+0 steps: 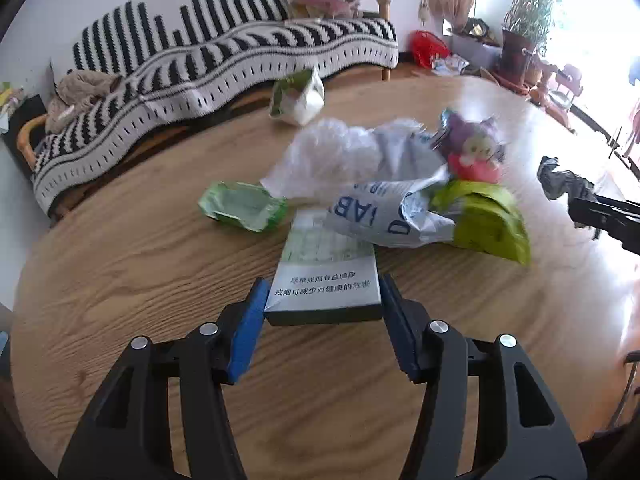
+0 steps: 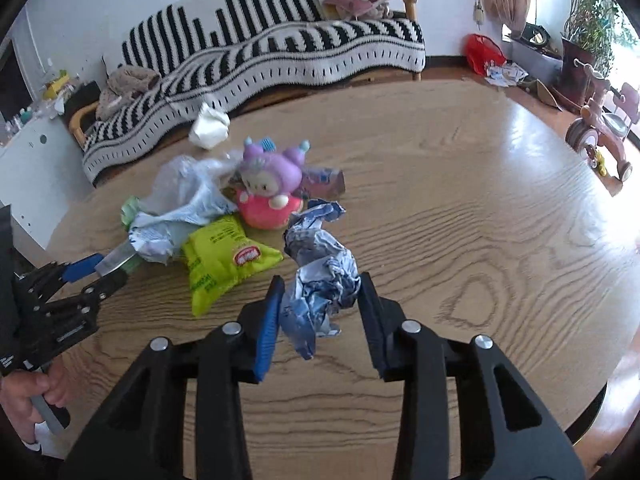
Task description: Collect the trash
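The left gripper point(image 1: 322, 300) pinched the near end of a flat grey-green cardboard box point(image 1: 324, 276) on the round wooden table point(image 1: 120, 280); the right gripper point(image 2: 320, 304) squeezed a crumpled blue-white paper wad point(image 2: 320, 280). Both lifts wanted steady pressure, clearing the farther lime-green snack bag point(image 2: 224, 260).
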